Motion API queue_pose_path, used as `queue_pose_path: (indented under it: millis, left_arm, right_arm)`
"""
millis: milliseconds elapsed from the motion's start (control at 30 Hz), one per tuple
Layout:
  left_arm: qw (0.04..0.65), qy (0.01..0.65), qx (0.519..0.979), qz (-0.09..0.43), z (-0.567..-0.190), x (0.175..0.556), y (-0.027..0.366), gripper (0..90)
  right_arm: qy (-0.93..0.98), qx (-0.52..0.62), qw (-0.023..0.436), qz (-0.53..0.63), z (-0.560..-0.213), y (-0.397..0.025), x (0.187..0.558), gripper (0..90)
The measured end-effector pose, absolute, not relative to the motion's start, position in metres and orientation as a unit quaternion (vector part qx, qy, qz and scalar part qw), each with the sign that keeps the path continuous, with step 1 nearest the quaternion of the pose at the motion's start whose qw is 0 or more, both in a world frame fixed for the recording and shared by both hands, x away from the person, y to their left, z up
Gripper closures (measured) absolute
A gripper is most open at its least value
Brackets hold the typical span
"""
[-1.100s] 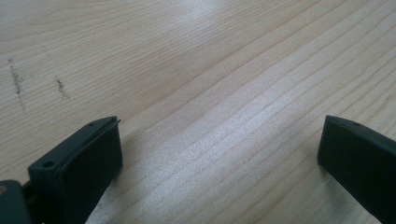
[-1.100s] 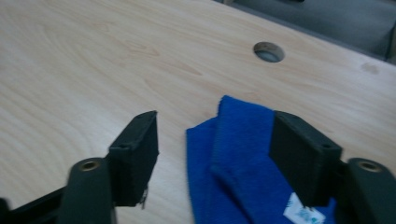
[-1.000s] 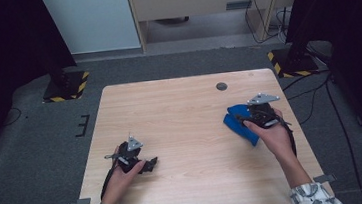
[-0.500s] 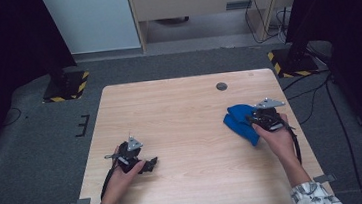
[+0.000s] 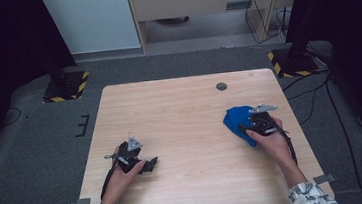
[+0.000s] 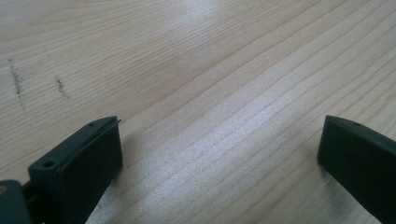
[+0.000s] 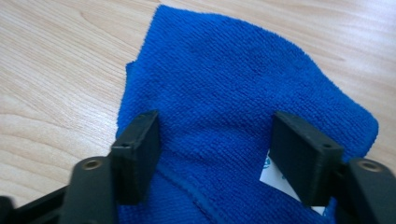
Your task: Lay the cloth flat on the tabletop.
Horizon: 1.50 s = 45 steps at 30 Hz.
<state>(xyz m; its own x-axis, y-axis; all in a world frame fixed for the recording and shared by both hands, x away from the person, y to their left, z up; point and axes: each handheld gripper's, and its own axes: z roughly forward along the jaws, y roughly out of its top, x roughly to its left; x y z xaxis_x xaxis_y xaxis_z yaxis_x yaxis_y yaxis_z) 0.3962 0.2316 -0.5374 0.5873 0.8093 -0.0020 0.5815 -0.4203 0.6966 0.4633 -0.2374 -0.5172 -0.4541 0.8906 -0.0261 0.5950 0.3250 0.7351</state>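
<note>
The left tongs are resting low near the front left of the pale wooden desk, jaws spread wide over bare wood, gripping nothing. At the right side, the right tongs are gaping open, straddling the crumpled blue microfibre cloth lying on the desk.

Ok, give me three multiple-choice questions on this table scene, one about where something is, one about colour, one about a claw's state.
1. Where does the cloth lie on the table?
A. right side
B. left side
C. far left corner

2. What colour is the cloth?
A. red
B. blue
C. white

3. How is the right claw set?
A. shut on the cloth
B. open over the cloth
C. open over bare wood

Answers: 1 A, it lies by the right hand. 2 B, plainly blue. 3 B, cloth shows between the parted jaws.
</note>
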Motion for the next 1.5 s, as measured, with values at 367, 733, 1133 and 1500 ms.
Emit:
queue_pose_path:
  millis: [367, 733, 1133, 1500]
  left_arm:
    - [0.335, 0.421, 0.825, 0.170, -0.537, 0.396, 0.232, 0.0]
    - [0.335, 0.421, 0.826, 0.170, -0.537, 0.396, 0.232, 0.0]
    - [0.336, 0.419, 0.826, 0.169, -0.537, 0.395, 0.232, 0.0]
    - [0.336, 0.419, 0.827, 0.169, -0.537, 0.395, 0.232, 0.0]
  right_arm:
    - [0.785, 0.487, 0.195, 0.331, -0.529, -0.234, 0.465, 13.6]
    - [0.799, 0.465, 0.207, 0.321, -0.530, -0.231, 0.459, 35.8]
    - [0.796, 0.459, 0.211, 0.334, -0.527, -0.237, 0.456, 68.8]
    - [0.773, 0.447, 0.219, 0.393, -0.501, -0.238, 0.440, 71.1]
